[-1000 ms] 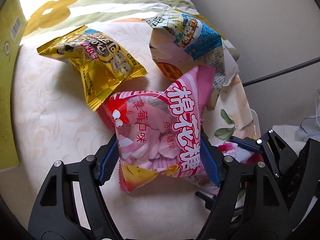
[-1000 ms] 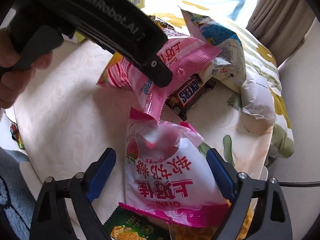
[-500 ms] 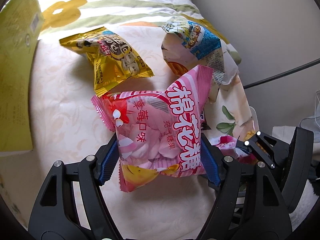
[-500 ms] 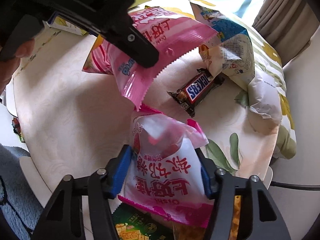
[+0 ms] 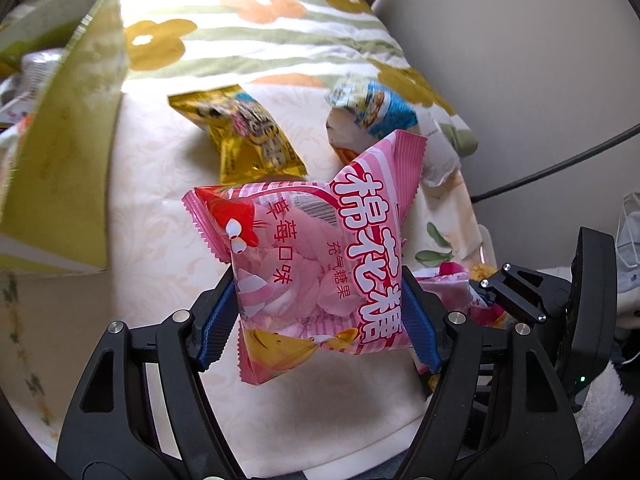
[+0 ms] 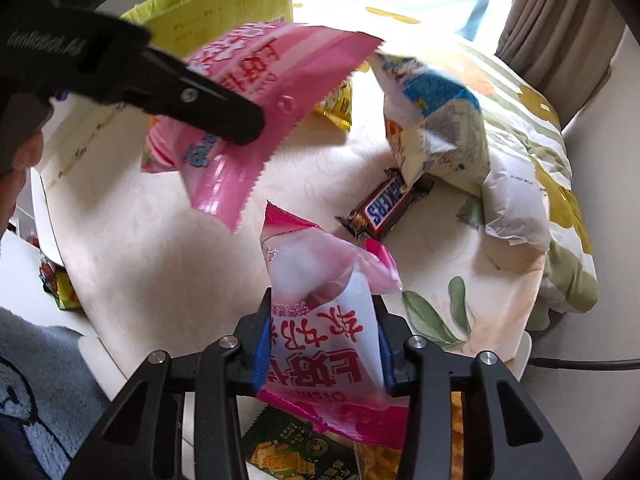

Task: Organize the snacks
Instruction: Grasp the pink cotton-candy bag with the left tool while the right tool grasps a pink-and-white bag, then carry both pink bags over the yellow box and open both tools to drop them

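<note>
Right gripper (image 6: 322, 338): jaws pinching a pink-and-white snack bag (image 6: 320, 320) by its sides, bag lifted off the table's near edge; beneath it at that edge lie a green cracker packet (image 6: 288, 452) and an orange snack pack (image 6: 378, 462), partly hidden. Left gripper (image 5: 318, 316): jaws pinching the pink marshmallow bag (image 5: 316, 252), held clear above the table (image 5: 160, 200), its shadow on the cloth below. Mid-table: Snickers bar (image 6: 386, 206) lying flat, one end tucked under the white-and-blue bag (image 6: 436, 128), which leans toward the table's right edge. Farther in, gold packet (image 5: 244, 136) lies near the centre. Yellow-green box (image 5: 68, 140) stands along the far left edge, open; contents blurred, cannot identify. Judgement: step in hand is carrying, both bags picked up and neither yet placed. The box looks the likely destination. Next move calls for carrying each bag over the box opening, one at a time so the grippers do not collide, then spreading the jaws.
</note>
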The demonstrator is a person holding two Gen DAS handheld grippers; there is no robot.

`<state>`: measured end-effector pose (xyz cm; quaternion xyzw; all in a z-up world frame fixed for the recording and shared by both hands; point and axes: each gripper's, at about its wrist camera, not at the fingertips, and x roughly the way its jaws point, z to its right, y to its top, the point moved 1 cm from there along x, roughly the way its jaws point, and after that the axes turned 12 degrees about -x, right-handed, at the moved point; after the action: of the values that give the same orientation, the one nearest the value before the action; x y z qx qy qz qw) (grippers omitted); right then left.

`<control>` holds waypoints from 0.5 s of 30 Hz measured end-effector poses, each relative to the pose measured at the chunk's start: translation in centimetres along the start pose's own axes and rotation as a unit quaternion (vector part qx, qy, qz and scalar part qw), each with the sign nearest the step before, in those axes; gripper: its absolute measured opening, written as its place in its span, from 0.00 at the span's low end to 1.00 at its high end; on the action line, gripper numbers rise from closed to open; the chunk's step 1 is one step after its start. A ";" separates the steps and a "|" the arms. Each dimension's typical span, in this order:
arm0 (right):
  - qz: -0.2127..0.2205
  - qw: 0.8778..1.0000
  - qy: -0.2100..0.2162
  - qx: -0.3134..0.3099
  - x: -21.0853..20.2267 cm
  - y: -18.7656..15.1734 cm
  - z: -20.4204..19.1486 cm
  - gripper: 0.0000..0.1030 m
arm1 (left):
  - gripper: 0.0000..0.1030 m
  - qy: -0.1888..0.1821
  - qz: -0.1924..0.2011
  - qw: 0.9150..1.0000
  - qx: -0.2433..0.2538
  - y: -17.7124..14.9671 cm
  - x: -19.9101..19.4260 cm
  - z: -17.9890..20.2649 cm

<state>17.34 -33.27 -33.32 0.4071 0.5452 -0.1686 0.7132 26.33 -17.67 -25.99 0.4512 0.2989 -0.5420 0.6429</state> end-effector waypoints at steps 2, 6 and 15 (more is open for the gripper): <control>0.006 1.000 -0.003 0.001 -0.7 0.4 0.0 0.37 | 0.69 0.000 0.014 1.000 -0.006 -0.1 -1.3 -0.1; 0.025 1.000 -0.016 0.009 -2.4 1.1 0.2 0.37 | 0.69 0.002 0.044 0.999 -0.022 -0.3 -4.0 -0.4; 0.055 0.998 -0.028 0.023 -6.5 4.7 0.9 0.37 | 0.69 0.018 0.113 0.992 -0.051 0.0 -10.9 -3.1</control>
<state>18.85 -32.40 -25.41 0.4481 0.4975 -0.1530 0.7268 24.12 -10.21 -17.71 0.4586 0.2845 -0.4416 0.7168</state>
